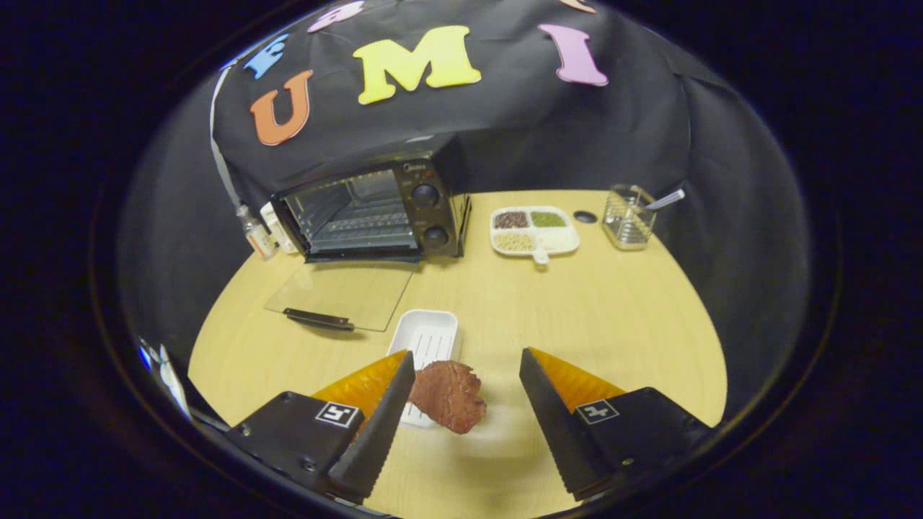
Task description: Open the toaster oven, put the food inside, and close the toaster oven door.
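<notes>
With the toaster oven [371,209] door [339,294] already down, we are at the pick-up: our gripper [461,382] has its jaws apart around the food [448,395], near the oven's front, so next we close and lift.

Legible text: little that you can read for certain.
- toaster oven [375,213]: a small pale brand mark [414,167] on the control panel above the upper knob [425,195], too small to spell out.
- bottle [257,236] left of the oven: its label is blurred.
- gripper [466,353]: one square black-and-white coded tag on each finger body, left tag [339,414] and right tag [596,411]. These are patterns, not letters. Your fingers stand wide apart.
</notes>
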{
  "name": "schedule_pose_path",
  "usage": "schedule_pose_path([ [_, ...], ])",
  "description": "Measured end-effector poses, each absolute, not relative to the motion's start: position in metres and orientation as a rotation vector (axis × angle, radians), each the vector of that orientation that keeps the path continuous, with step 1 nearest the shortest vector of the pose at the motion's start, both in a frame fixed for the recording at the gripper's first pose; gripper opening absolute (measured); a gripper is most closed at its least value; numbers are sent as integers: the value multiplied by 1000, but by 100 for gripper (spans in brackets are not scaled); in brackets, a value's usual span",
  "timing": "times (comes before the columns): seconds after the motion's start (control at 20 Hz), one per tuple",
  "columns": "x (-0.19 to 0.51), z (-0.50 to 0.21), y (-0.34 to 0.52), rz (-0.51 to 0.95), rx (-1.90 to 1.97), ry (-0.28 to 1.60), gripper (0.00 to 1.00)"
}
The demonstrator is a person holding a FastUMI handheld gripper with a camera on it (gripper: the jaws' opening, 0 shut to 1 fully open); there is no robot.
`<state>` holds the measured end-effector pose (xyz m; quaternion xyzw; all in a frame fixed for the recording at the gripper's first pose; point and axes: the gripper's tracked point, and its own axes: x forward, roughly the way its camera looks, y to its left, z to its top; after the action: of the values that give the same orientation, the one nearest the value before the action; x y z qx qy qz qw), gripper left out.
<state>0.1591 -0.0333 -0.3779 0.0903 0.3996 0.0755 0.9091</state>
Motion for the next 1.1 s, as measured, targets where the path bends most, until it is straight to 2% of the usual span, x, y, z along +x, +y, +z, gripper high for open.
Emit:
schedule_pose_path([
  [0.05, 160, -386, -28, 210, 224, 860, 93],
  [0.25, 153, -408, -10, 342, 417, 985, 75],
  [0.4, 150, -412, -8, 369, 525, 1023, 36],
  [0.6, 150, -404, -8, 414, 571, 1037, 17],
  [0.95, 165, -327, 7, 420, 559, 882, 13],
  [1.1, 175, -295, 41, 413, 653, 807, 13],
])
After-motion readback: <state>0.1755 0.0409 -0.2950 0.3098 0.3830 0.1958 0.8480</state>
